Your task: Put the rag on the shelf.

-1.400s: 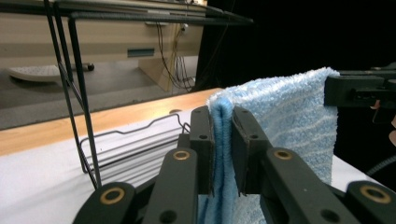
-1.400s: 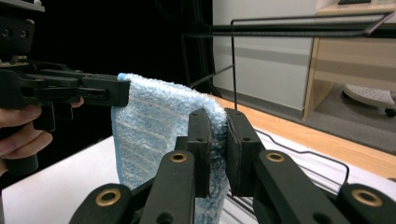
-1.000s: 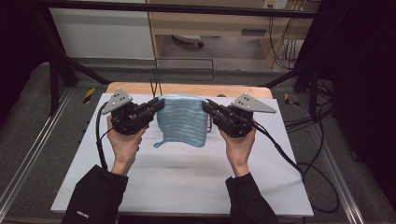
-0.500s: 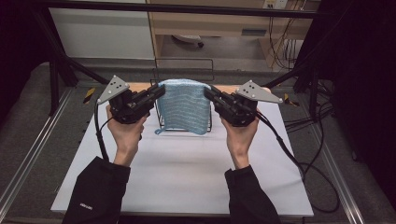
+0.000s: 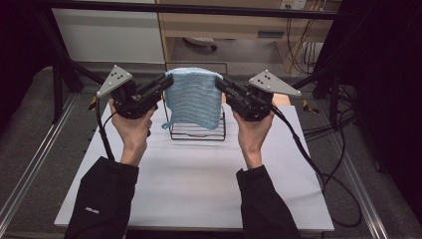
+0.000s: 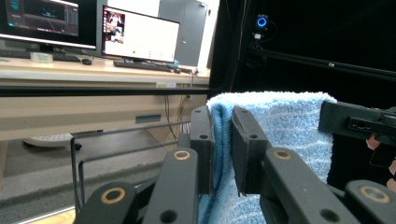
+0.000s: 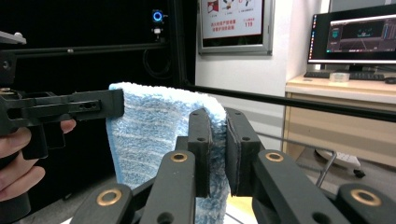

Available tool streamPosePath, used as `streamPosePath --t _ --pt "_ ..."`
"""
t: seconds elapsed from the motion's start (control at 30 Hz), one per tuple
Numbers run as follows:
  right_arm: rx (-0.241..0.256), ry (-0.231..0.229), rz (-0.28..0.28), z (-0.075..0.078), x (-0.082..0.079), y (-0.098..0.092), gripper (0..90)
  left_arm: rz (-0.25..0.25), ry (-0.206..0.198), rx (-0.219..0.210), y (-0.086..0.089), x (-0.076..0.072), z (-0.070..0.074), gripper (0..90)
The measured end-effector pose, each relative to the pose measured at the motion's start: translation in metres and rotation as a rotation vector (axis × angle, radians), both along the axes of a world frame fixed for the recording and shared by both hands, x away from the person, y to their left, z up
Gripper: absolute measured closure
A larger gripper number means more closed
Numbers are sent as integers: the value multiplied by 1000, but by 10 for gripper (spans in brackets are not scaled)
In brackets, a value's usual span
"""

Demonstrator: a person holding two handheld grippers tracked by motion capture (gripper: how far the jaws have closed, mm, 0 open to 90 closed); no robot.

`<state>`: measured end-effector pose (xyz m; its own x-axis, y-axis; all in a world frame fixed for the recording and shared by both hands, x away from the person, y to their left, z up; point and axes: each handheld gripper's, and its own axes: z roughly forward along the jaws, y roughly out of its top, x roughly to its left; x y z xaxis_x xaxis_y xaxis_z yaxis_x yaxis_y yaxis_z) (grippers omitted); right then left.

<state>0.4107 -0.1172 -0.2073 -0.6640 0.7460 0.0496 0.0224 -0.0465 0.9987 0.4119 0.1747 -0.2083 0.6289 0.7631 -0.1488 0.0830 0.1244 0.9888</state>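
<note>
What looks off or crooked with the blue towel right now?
Little stands out. The blue striped terry towel hangs level between the left gripper and right gripper, each pinching a top corner, above the black wire rack. One loose loop dangles at its lower left corner.

High view: fixed above the person's side, facing forward and down, far enough to take in the whole table point(image 5: 199, 189) below both grippers.
Left gripper view: mounted on the left gripper point(image 6: 223, 140), close behind its jaws, facing along them.
Right gripper view: mounted on the right gripper point(image 7: 217, 140), likewise close.
Shared by all three: the blue towel point(image 5: 194, 99) stretched between the two grippers.
</note>
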Motion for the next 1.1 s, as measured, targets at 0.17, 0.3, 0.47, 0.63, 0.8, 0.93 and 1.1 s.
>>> streamPosePath --t 0.17,0.3,0.47,0.63,0.8,0.93,1.1 --pt "4 -16 -5 8 6 3 823 8 -14 -4 0 5 9 797" --pt "-6 -23 -6 13 10 3 824 9 -16 -13 -2 10 14 797" --pt "3 -37 -13 22 17 1 824 11 -32 -20 -4 14 22 797" --pt "2 -46 -27 35 24 -1 824 10 -44 -29 -5 19 34 797" --pt "3 -52 -36 44 31 -3 824 14 -50 -27 -5 24 44 797" --pt "6 -54 -42 51 37 -3 824 26 -59 -8 -7 30 53 797" --pt "13 -53 -45 60 45 -3 824 21 -53 -21 -7 39 62 797"
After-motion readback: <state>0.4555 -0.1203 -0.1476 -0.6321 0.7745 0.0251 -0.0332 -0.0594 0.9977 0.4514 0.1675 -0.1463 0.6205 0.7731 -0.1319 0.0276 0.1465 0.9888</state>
